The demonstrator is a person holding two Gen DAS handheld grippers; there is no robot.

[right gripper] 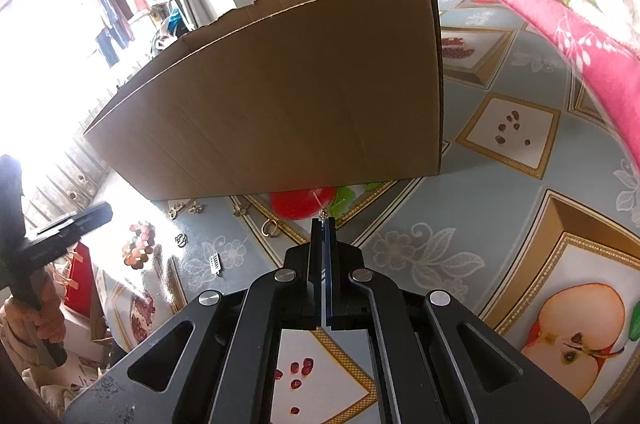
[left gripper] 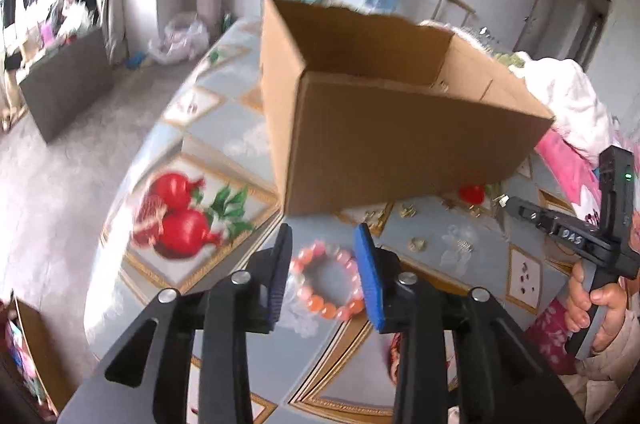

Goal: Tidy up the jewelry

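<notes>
My left gripper (left gripper: 326, 264) stands partly open, and between its blue pads, low in the frame, lies a pink-orange bracelet (left gripper: 328, 282) on the table (left gripper: 224, 127). The pads hide its sides, so I cannot tell whether they touch the beads.

My right gripper (right gripper: 324, 228) is pressed shut, a tiny silver earring (right gripper: 324, 214) poking from the tips; its shape is too small to read.

The box (left gripper: 400, 143) fills the middle of both views, top open, its far rim torn. Its near wall hides most of the inside.

In the left view small gold pieces (left gripper: 416, 244) lie scattered right of the bracelet, blurred. A pink cloth (right gripper: 592, 55) crowds the right edge; the table's left edge drops to bare floor.
</notes>
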